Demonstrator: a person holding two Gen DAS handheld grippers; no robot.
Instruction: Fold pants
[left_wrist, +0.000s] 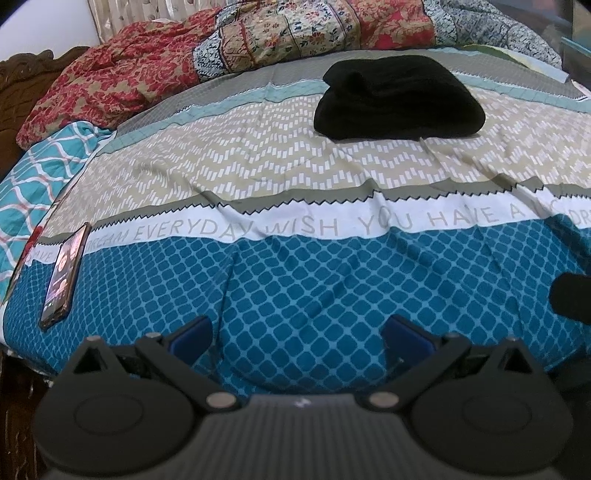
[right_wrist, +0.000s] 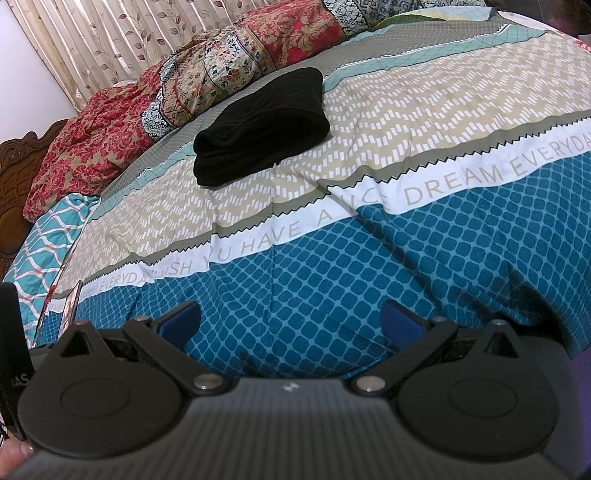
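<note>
Bed (left_wrist: 295, 280) (right_wrist: 406, 251) covered by patterned bedsheet: teal lattice band nearest, white band with grey lettering, beige zigzag band, grey and aqua stripes beyond. Folded black pants (left_wrist: 399, 99) (right_wrist: 262, 125) lie on beige and grey bands, compact bundle. Smartphone (left_wrist: 64, 273) (right_wrist: 72, 301) lies near left edge, screen lit, across white and teal bands. Crumpled red floral quilt (left_wrist: 110, 77) (right_wrist: 92, 147) heaped along far side. Teal wave-pattern pillow (left_wrist: 33, 177) (right_wrist: 48, 236) at left.
</note>
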